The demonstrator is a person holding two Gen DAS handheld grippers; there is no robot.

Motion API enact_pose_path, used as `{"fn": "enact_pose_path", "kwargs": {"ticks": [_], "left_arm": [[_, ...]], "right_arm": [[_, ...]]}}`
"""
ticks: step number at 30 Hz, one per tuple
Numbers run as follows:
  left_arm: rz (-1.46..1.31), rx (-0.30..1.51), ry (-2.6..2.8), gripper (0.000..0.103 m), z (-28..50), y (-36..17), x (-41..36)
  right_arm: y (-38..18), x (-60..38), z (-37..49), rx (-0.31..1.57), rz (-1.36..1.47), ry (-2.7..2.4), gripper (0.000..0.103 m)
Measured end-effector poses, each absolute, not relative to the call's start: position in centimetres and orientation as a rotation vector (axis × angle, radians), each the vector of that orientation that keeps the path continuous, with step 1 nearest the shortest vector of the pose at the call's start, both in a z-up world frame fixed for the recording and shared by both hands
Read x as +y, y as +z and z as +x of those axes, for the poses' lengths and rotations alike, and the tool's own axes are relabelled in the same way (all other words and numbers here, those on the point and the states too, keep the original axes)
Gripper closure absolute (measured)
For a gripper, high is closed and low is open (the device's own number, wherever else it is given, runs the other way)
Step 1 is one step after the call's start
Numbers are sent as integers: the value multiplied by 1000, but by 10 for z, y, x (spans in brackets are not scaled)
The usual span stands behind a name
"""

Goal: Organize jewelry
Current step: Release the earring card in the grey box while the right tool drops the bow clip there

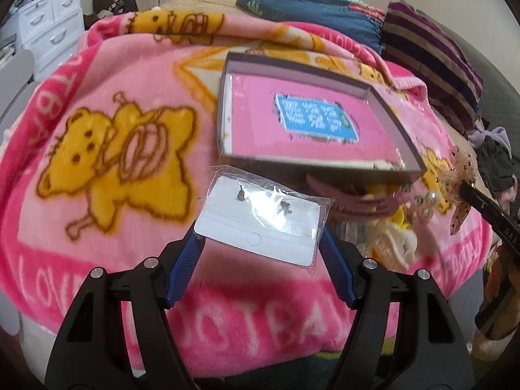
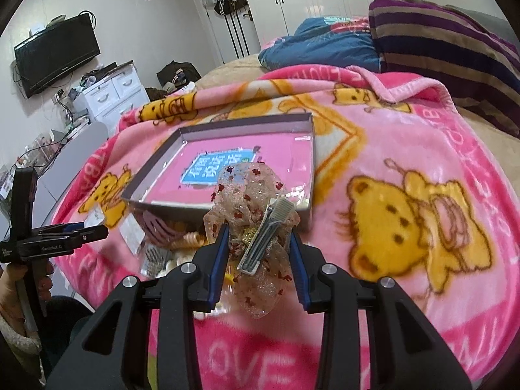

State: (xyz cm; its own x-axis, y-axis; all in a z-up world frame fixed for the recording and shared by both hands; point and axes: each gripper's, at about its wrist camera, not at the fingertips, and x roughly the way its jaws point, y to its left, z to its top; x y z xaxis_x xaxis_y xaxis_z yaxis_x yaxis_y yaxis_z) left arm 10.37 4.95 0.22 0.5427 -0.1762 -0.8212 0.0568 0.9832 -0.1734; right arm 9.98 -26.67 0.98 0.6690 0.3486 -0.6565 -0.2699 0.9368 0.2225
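Left gripper (image 1: pixel 261 232): blue-padded fingers closed on the two side edges of an earring packet, held clear above the blanket.
Earring packet (image 1: pixel 265 219): clear plastic bag over a white card; two small dark studs pinned near the card's top; card tilted, far edge higher.
Blanket (image 1: pixel 136 74): pink fleece with yellow bears and white lettering, spread over the bed.
Box (image 1: pixel 395 123): shallow, grey-walled, pink floor with a blue label at centre; sits on the blanket beyond the packet, near edge raised over a jumble of items.
Loose pile (image 2: pixel 177 243): hair claws, combs and small packets lying at the box's near edge; details blurred.
Right gripper (image 2: pixel 256 240): jaws narrow, clamped on a hair bow, lifted above the pile.
Hair bow (image 2: pixel 250 195): sheer, glittery, red flecks; metal clip on its back faces the camera, slanted; loops spill above and below the fingers.
Striped pillow (image 2: pixel 438 39): purple and tan, far right on the bed.
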Motion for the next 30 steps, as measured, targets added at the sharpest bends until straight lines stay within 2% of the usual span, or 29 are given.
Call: {"fn": "enact_pose_path", "kwargs": {"ticks": [18,30], "left_arm": [[-166,901,-106,41,172,31,29],[-175,944,-71,41,210,9,16]], "right_arm": [[24,-251,171,742,127,335,68],[12,-244,206,786,132,306,67]]}}
